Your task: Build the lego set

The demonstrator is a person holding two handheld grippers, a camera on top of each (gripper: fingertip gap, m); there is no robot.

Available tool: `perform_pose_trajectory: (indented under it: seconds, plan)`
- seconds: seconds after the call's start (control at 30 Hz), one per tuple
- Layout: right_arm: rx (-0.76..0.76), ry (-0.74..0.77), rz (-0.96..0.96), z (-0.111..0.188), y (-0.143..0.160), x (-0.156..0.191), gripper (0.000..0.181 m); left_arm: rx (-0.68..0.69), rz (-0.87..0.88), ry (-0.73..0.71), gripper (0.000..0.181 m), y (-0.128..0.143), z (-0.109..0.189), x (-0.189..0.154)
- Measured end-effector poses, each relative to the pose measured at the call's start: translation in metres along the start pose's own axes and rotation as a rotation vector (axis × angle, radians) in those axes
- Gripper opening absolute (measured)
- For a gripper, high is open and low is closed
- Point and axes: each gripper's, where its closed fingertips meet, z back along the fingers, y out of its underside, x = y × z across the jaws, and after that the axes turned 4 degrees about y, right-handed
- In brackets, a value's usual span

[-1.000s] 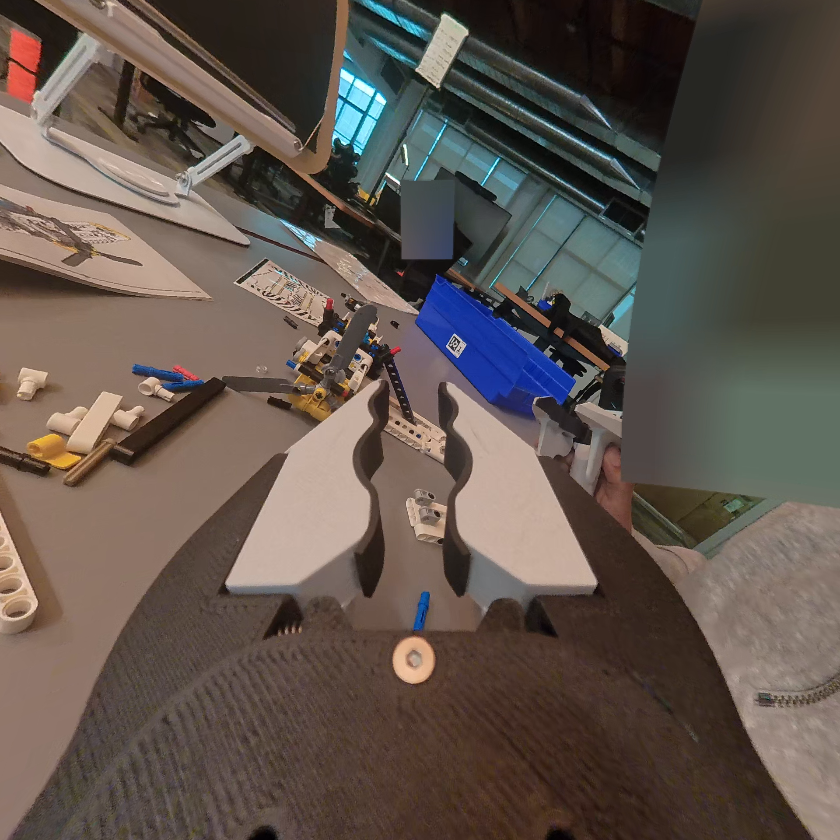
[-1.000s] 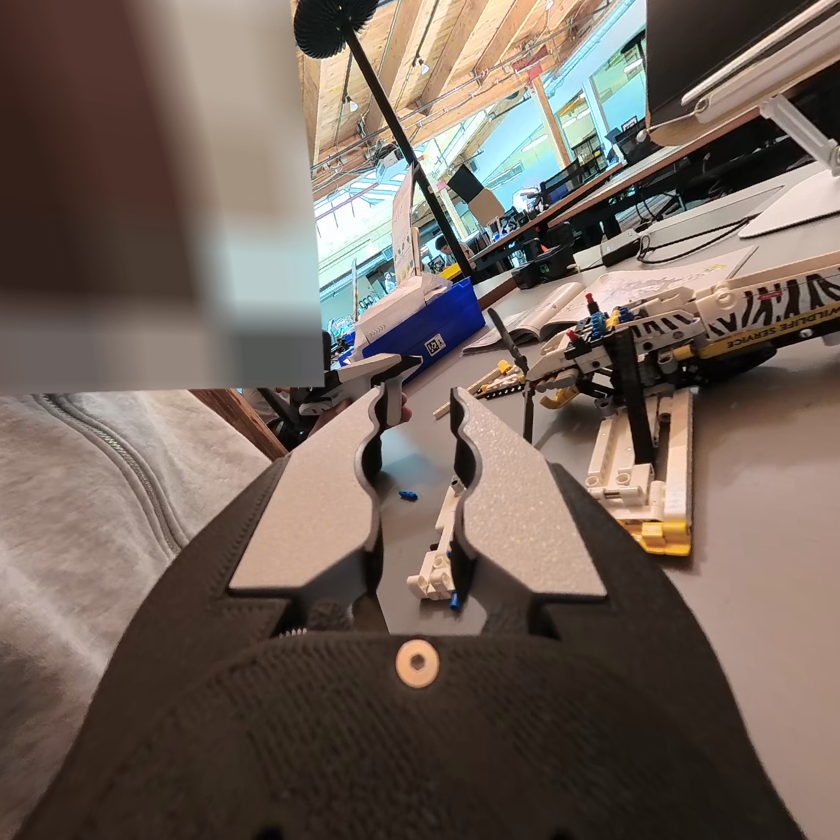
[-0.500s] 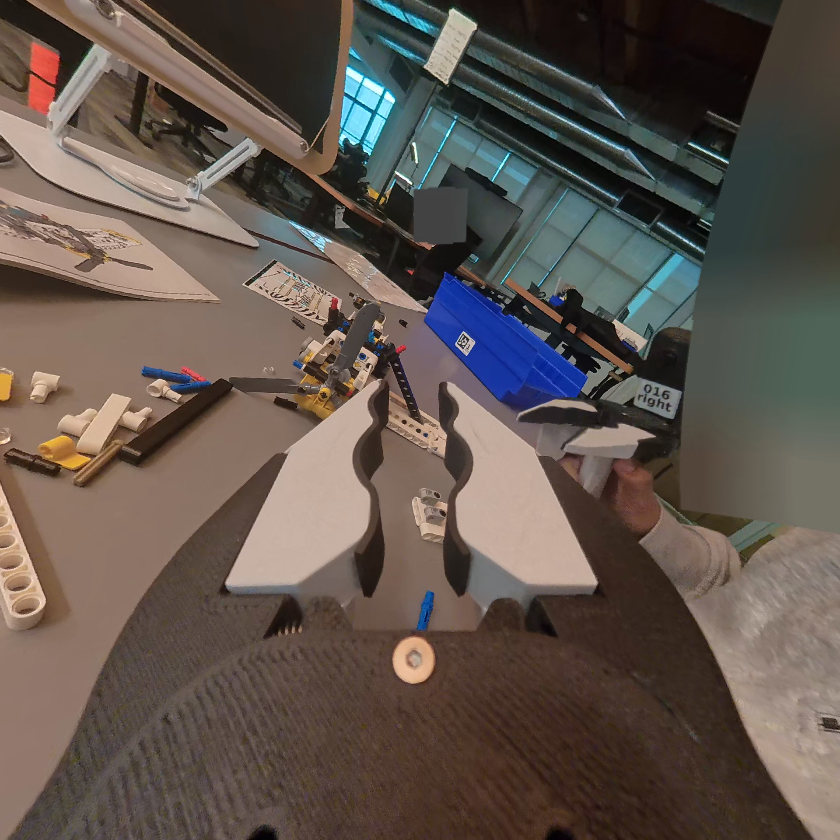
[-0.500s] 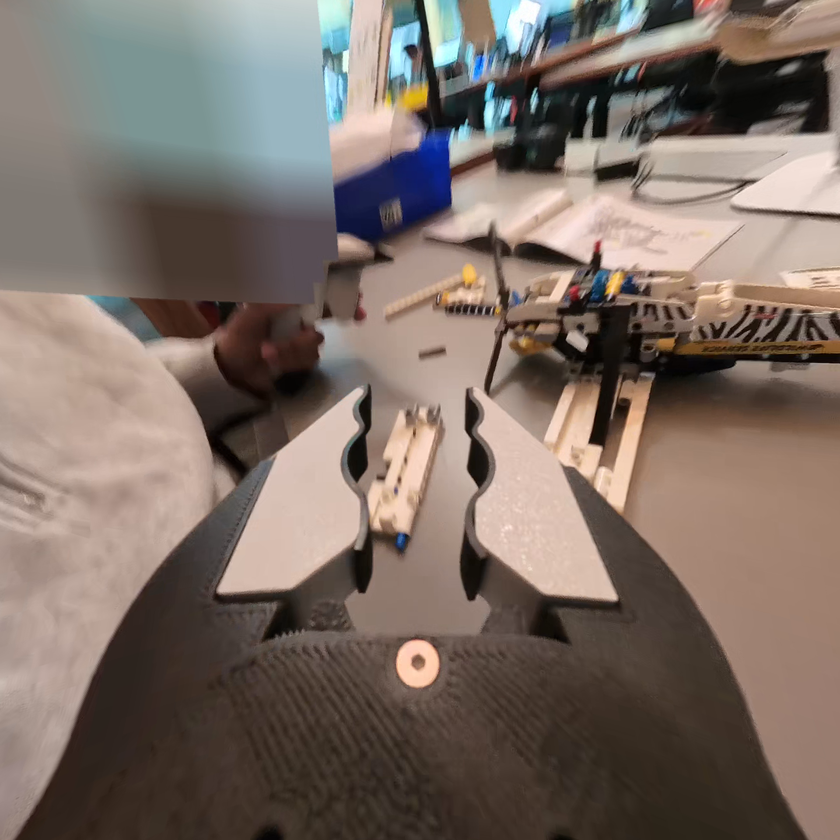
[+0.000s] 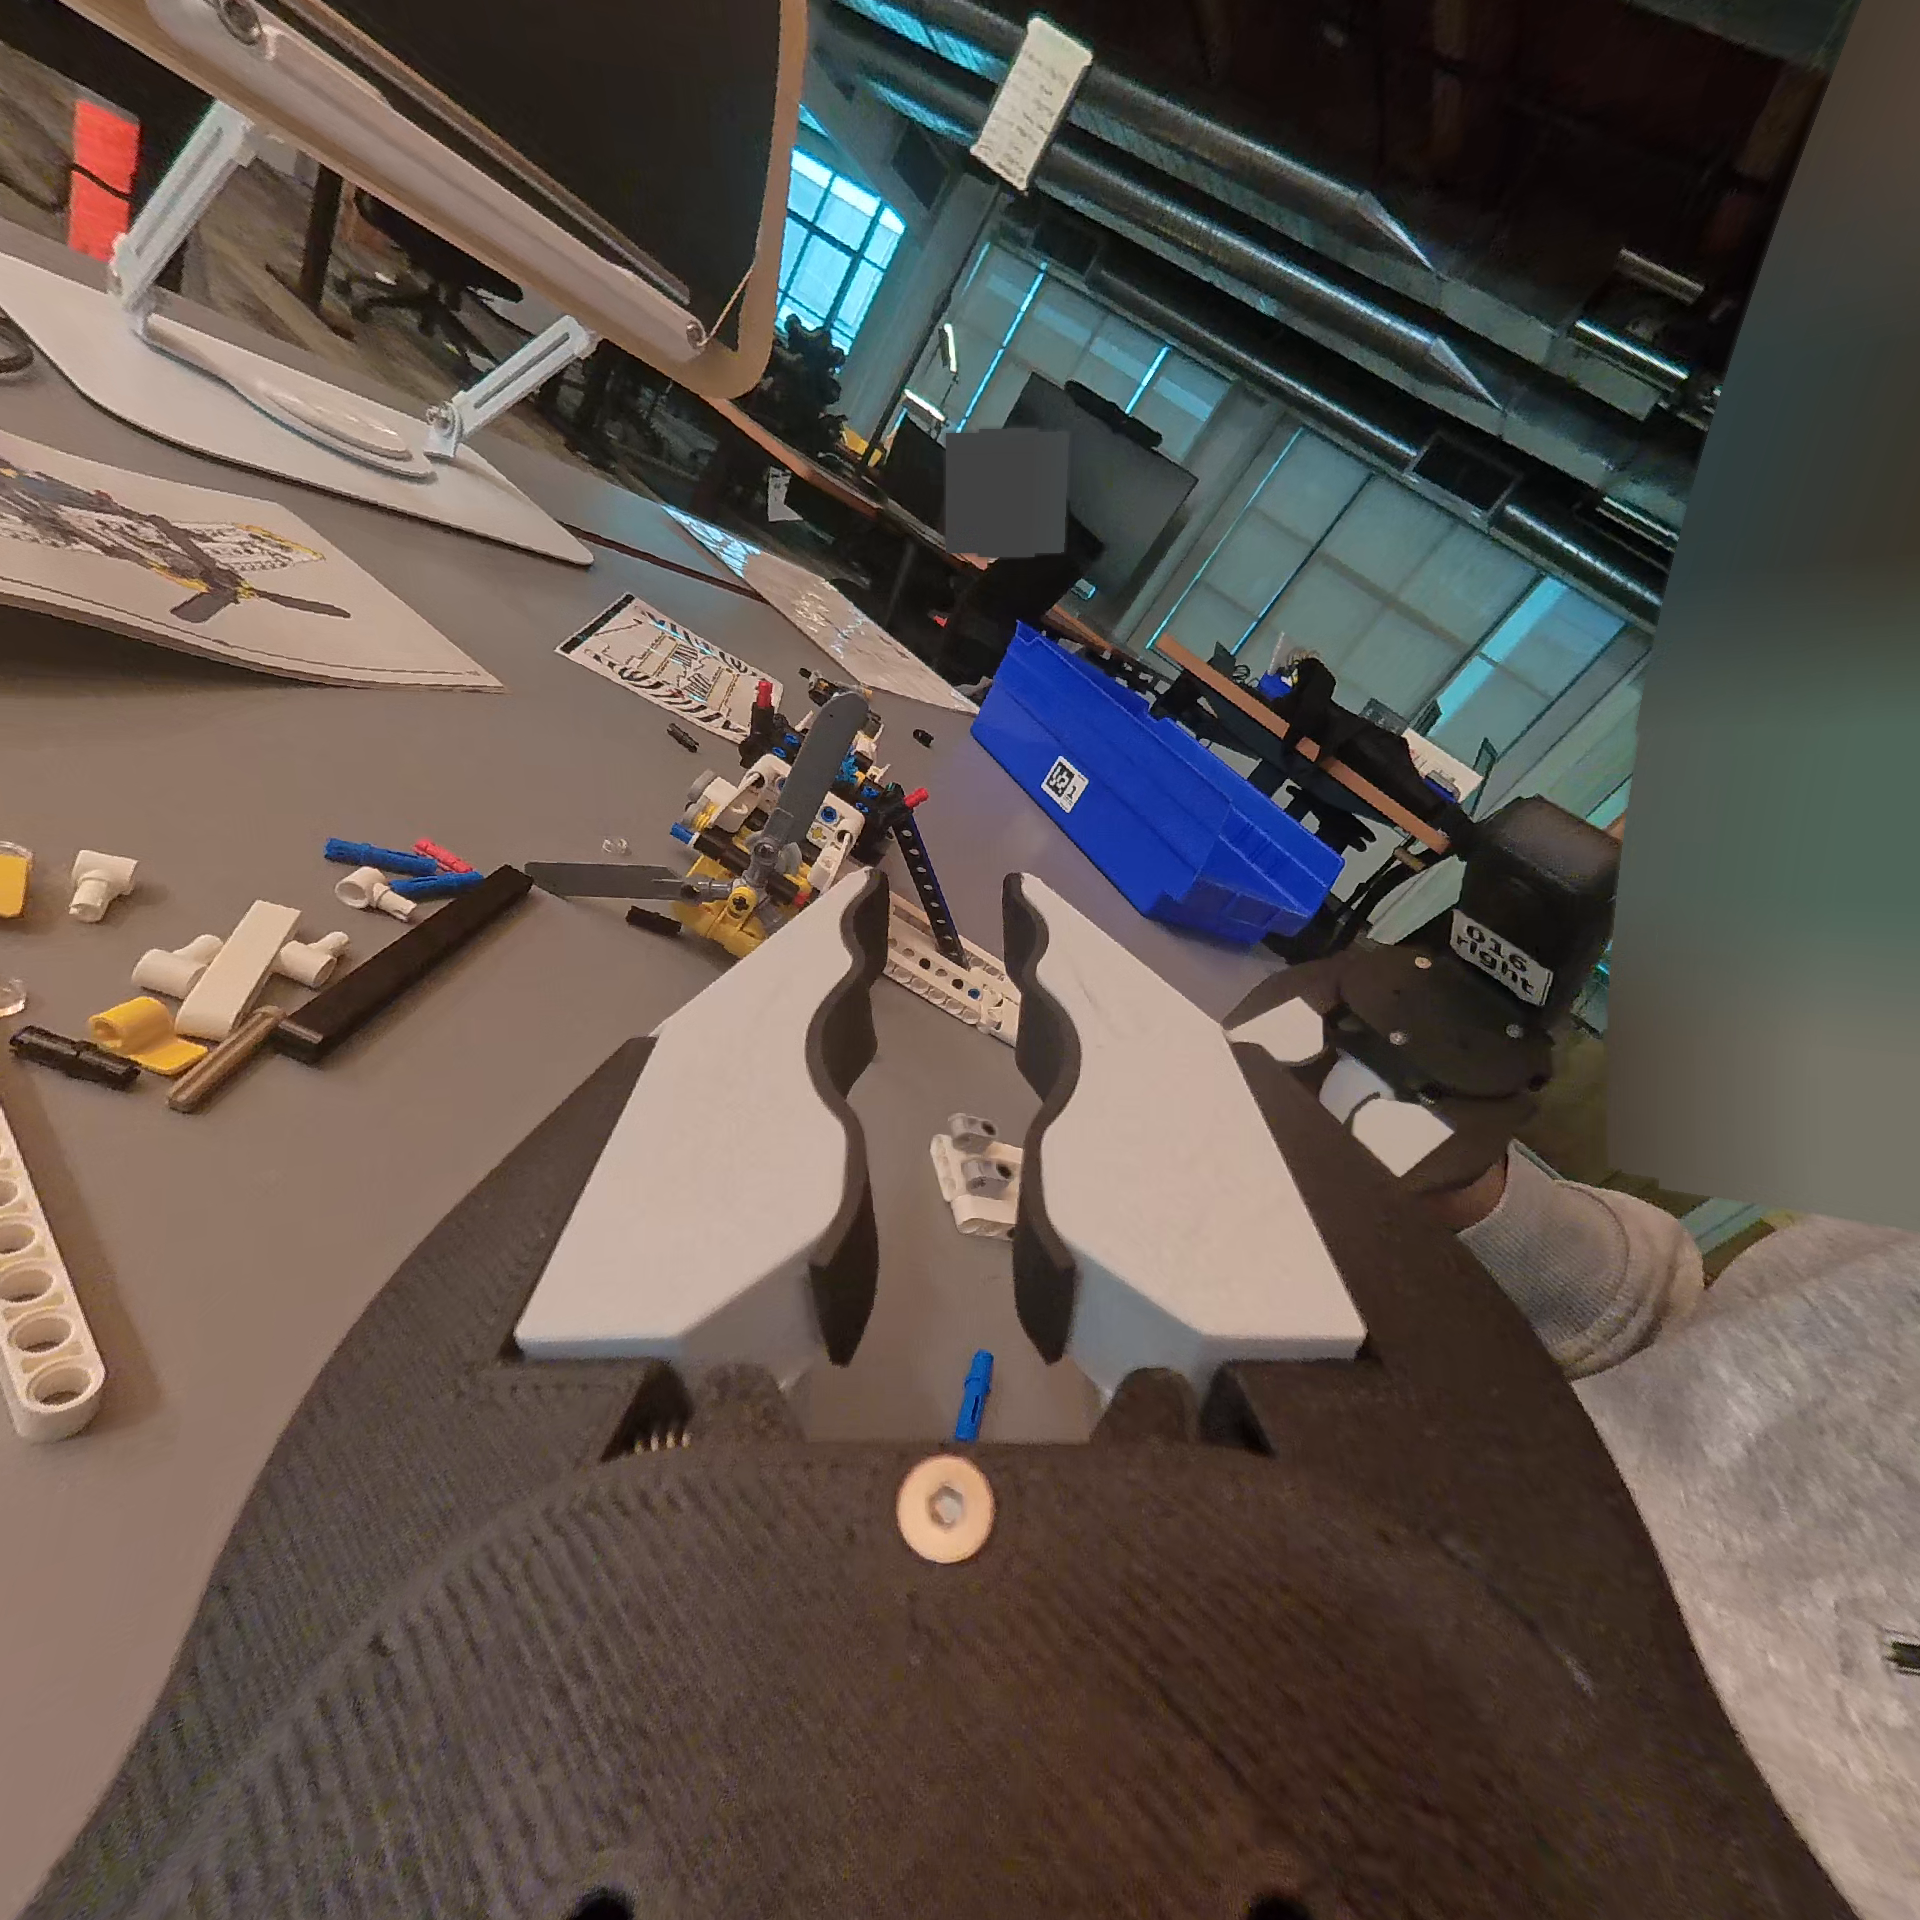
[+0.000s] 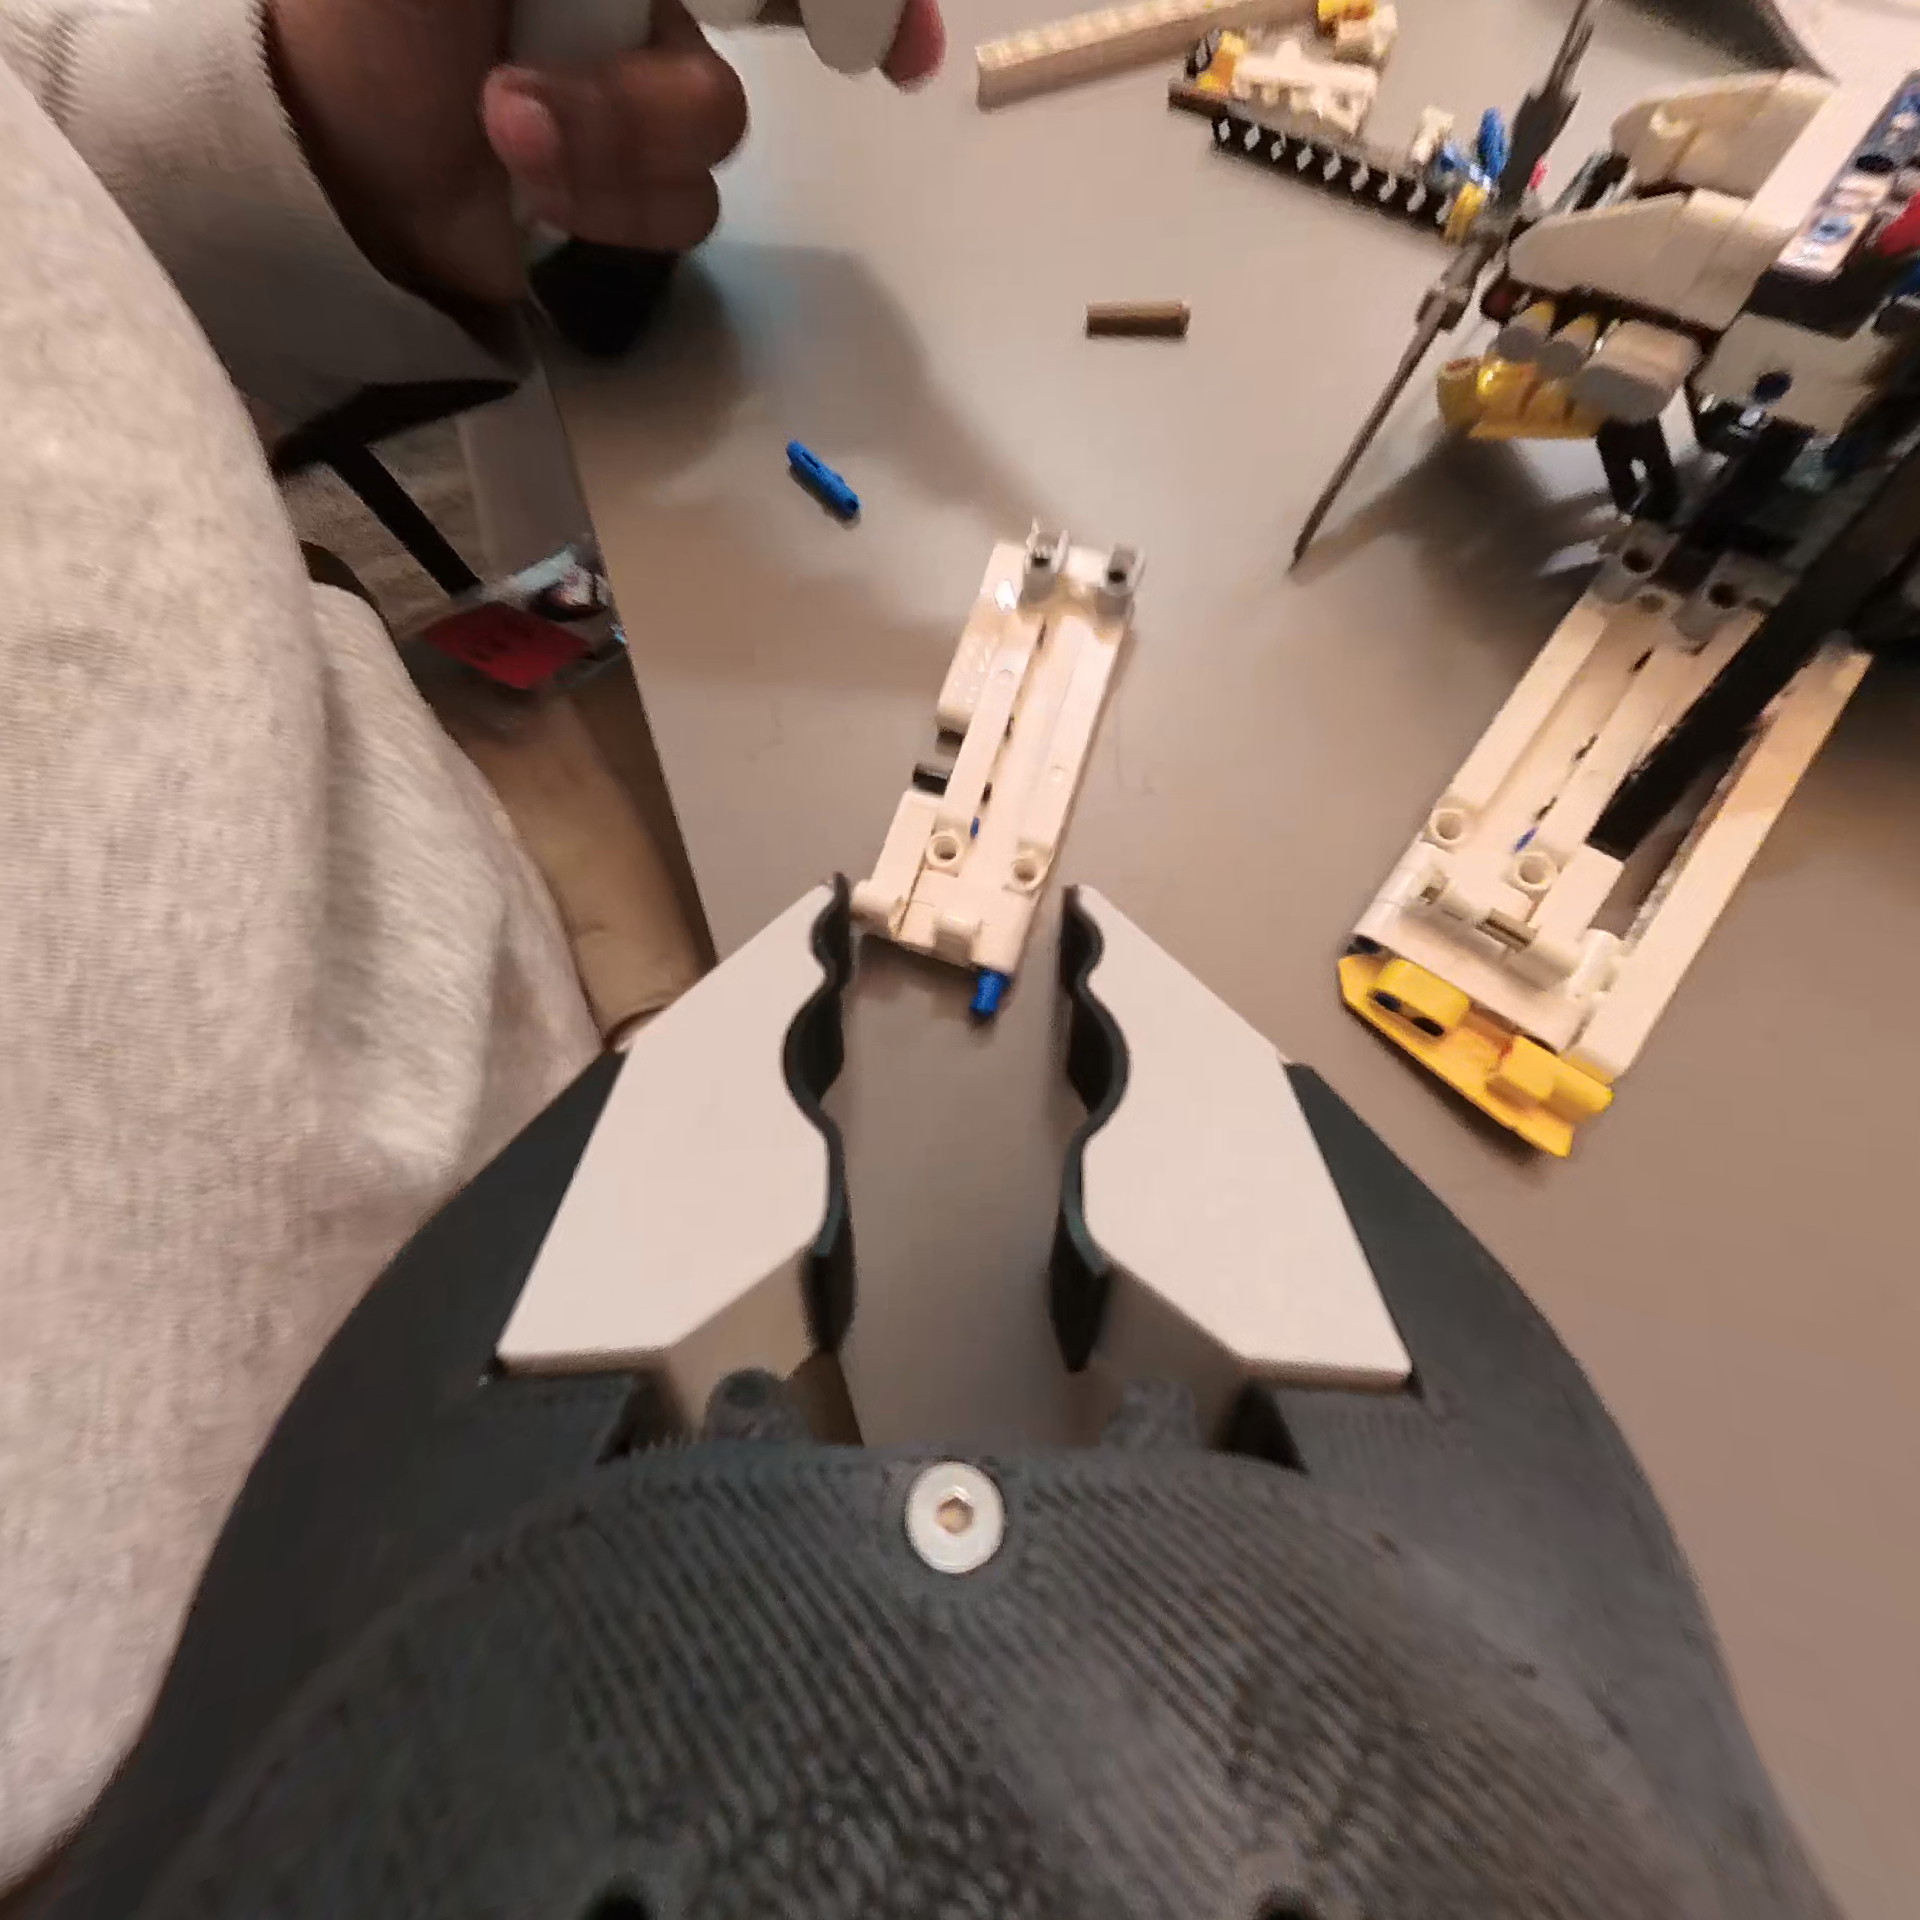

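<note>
My right gripper (image 6: 951,914) is open and empty, looking down on a small white lego sub-assembly (image 6: 1013,753) that lies flat on the grey table just beyond its tips. A loose blue pin (image 6: 821,478) lies farther off. The white, black and yellow helicopter model (image 6: 1621,582) stands to the right. My left gripper (image 5: 943,894) is open and empty above the table; the end of the white sub-assembly (image 5: 977,1169) shows between its fingers, the blue pin (image 5: 974,1392) nearer its base. The helicopter's nose and rotor (image 5: 790,831) stand ahead. The right gripper also shows at this view's right (image 5: 1434,1029).
Loose white, black, yellow and blue pieces (image 5: 239,966) lie at the left, with a white holed beam (image 5: 31,1288). An instruction booklet (image 5: 208,582), a monitor stand (image 5: 260,395) and a blue bin (image 5: 1153,810) sit farther back. The person's hand (image 6: 582,135) and grey sleeve are at the left.
My right gripper has lifted and tipped down to look steeply onto the table, has opened wider, and the white sub-assembly now lies beyond its tips instead of between the fingers. The left gripper barely moved.
</note>
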Motion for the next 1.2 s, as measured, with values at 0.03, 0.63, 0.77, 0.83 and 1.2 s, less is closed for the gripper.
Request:
perform_pose_trajectory:
  seconds: [0.03,0.63,0.77,0.83,1.2]
  plan:
    - [0.020,0.017,0.009,-0.003,0.003,-0.001,0.034,-0.001,-0.001,0.001,0.020,0.000,0.000,0.000]
    - [-0.063,0.158,-0.405,-0.027,-0.024,-0.022,0.031,-0.007,-0.003,0.008,0.020,-0.001,0.001,-0.001]
    - [-0.046,0.131,-0.359,-0.031,-0.026,-0.011,0.030,-0.007,-0.005,0.008,0.020,-0.001,0.001,-0.001]
    - [-0.052,0.092,-0.348,-0.034,-0.030,-0.003,0.031,-0.008,-0.005,0.008,0.020,-0.001,0.001,-0.001]
    - [-0.038,0.054,-0.324,-0.036,-0.030,0.006,0.031,-0.007,-0.001,0.008,0.020,-0.001,0.001,-0.001]
